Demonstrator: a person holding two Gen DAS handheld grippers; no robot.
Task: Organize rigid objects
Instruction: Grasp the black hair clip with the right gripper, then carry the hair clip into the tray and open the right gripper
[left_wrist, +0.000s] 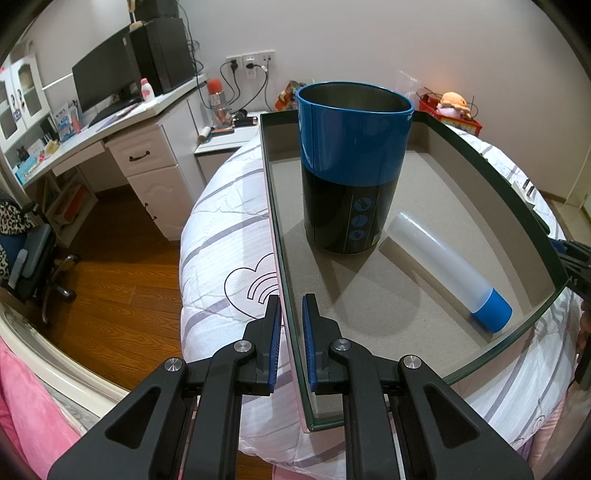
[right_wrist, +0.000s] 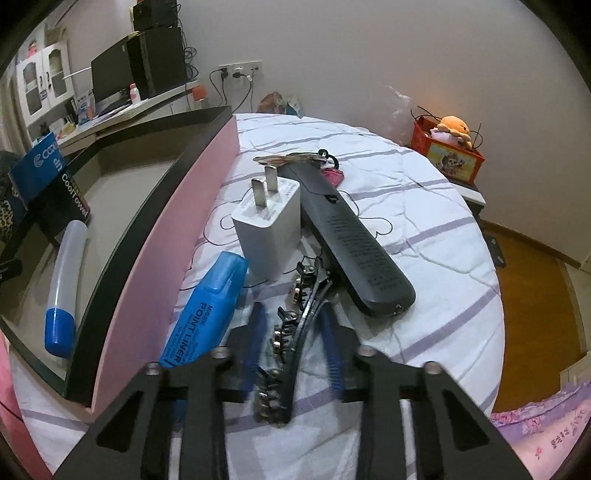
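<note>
1. The left gripper (left_wrist: 291, 317) is clamped shut on the left wall of the box (left_wrist: 275, 206), one pad outside against the pink face, the other inside.
2. The box sits on the bed (left_wrist: 221, 206), whose cover is white with grey stripes and heart outlines.
3. Inside the box a blue and black can (left_wrist: 351, 166) stands upright near the far left corner, its top open.
4. Just beside the can, a clear tube with a blue cap (left_wrist: 447, 273) lies flat on the box floor, the cap pointing to the near right corner.
5. The right gripper (right_wrist: 293, 328) has its fingers closed on a black hair clip (right_wrist: 291, 343) set with metal studs; the clip lies lengthwise between the blue pads, on the bed just outside the box's right wall.
6. A blue highlighter (right_wrist: 207, 314) lies on the bed to the left of the clip, next to the pink wall.
7. A white charger plug (right_wrist: 267, 221) stands past the highlighter, prongs up.
8. A black remote (right_wrist: 354, 240) lies to the right of the charger, touching it.
9. A set of keys (right_wrist: 295, 158) lies at the remote's far end.
</note>
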